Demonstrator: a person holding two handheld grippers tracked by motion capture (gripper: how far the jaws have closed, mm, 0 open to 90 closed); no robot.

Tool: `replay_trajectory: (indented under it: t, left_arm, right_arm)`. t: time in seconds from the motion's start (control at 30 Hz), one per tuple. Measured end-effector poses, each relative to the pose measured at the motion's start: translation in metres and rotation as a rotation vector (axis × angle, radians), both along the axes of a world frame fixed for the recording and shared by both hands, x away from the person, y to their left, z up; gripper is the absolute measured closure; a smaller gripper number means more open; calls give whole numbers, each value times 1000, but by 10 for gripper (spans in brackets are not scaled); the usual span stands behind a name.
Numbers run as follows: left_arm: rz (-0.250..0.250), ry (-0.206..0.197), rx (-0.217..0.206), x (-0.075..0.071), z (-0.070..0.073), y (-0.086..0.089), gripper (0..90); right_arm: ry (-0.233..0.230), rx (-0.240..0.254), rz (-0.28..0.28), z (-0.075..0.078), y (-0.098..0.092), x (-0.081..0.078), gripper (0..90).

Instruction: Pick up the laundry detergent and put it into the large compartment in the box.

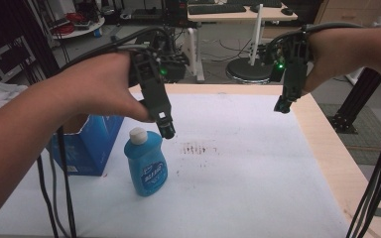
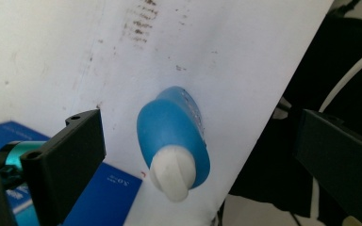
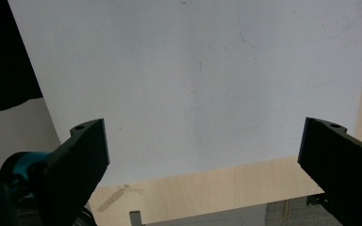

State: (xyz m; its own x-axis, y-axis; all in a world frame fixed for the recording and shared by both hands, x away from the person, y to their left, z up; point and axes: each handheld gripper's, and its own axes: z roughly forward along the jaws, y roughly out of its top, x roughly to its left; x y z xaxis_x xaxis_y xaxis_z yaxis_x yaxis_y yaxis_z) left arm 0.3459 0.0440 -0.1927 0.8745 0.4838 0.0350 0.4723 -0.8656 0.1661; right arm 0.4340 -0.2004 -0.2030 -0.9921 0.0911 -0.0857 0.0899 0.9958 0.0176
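One blue bottle (image 1: 146, 166) stands upright, its long axis vertical and its single white cap (image 1: 138, 135) pointing up, on the white sheet (image 1: 238, 173) beside one blue box (image 1: 92, 144); its label is too blurred to read. The left gripper (image 1: 167, 130) hovers just above the cap, jaws spread wide and empty. Farther off, the right gripper (image 1: 283, 105) hangs over the table edge, jaws wide apart, empty.

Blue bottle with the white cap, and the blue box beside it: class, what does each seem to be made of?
Blue bottle with the white cap: probably glossy plastic; its smooth, rounded body catches light. Blue box: likely printed cardboard, judging by its flat faces and open top edge.
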Motion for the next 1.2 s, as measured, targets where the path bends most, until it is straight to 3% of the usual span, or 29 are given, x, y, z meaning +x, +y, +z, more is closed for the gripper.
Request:
replay_trajectory:
  t: [0.27,0.33,0.67,0.8,1.2]
  left_arm:
    - [155,-35,-78,0,-4,28,27]
    - [177,-26,-86,0,-8,33,27]
    - [199,21,-68,3,-29,45,27]
    - [220,51,-63,10,-45,50,27]
    - [238,94,-43,18,-68,44,27]
  right_arm:
    - [-9,-11,8,2,8,-2,14]
    - [-12,-6,11,3,9,-2,14]
    - [-21,-8,14,7,15,-4,14]
    - [-21,-10,7,7,16,-4,14]
    - [-23,-10,13,8,16,-4,14]
